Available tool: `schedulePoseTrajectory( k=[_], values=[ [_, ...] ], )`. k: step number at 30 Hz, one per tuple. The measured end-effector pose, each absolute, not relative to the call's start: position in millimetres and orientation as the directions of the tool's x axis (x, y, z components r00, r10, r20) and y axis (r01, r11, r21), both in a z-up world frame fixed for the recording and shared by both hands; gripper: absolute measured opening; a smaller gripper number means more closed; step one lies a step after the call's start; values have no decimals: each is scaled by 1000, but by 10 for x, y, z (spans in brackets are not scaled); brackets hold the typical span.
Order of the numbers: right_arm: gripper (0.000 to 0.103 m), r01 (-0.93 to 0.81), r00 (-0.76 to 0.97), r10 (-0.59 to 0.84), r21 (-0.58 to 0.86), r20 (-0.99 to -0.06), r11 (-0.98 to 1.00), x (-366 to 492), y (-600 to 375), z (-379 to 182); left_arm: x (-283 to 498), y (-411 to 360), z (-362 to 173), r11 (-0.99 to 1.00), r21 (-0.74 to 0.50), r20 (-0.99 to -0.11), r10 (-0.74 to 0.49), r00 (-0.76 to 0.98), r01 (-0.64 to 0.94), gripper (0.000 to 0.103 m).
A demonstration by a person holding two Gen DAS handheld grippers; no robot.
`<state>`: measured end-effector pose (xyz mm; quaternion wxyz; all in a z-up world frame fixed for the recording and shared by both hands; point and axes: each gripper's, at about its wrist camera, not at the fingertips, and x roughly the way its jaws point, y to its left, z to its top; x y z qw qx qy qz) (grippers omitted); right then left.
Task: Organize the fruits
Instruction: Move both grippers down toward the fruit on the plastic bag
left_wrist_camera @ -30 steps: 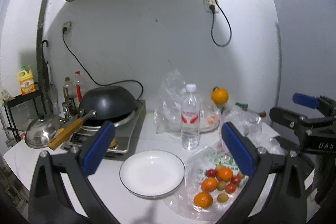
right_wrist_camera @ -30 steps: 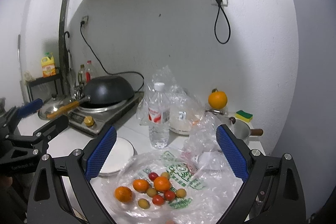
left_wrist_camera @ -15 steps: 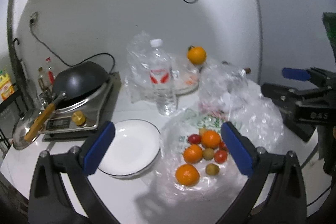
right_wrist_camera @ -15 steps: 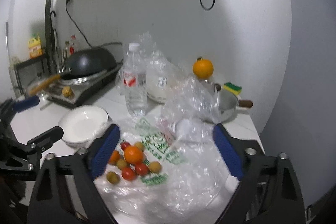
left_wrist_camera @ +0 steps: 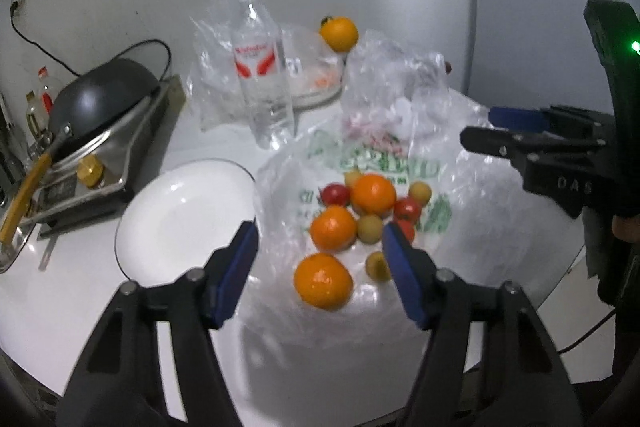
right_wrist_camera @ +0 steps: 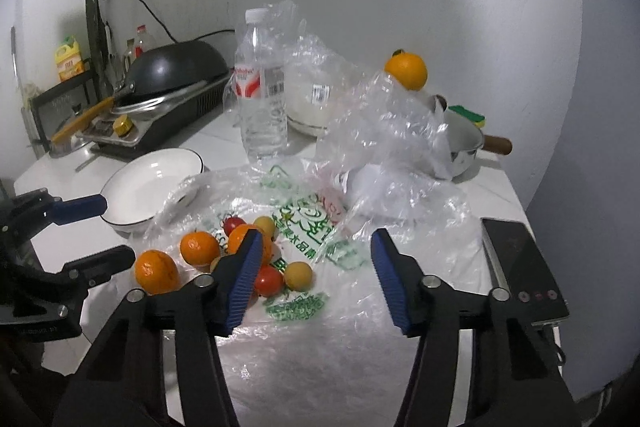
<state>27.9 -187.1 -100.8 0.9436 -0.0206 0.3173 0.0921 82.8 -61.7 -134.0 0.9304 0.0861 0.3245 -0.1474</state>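
Note:
Oranges, red tomatoes and small yellow-green fruits lie in a pile on a flat clear plastic bag; the pile also shows in the right wrist view. An empty white plate sits left of the bag, and shows in the right wrist view. My left gripper is open, just above the nearest orange. My right gripper is open and empty above the bag, right of the pile. Another orange sits at the back.
A water bottle and crumpled bags stand behind the fruit. A wok on a stove is at the left. A small pot and a phone are at the right, near the counter edge.
Both grippers have moved forward and down toward the fruit pile. The left gripper now stands over the nearest orange. Both stay open and empty.

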Motion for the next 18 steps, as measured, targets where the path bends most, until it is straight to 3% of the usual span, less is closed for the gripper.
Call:
schedulePoseTrajectory(
  k=[4,10,18],
  values=[
    [51,-195,761,178,42,-624,980,387,-1881,-1111,865,-632,-1414,939,66,-658,-213,722,337,65],
    [47,-219,722,200,55,-663,974,522,-1841,-1285,974,-657,-1580,936,66,-707,-201,678,346,57],
    [34,-243,674,231,85,-702,966,688,-1832,-1474,1076,-668,-1701,935,59,-739,-194,645,349,57]
  ],
)
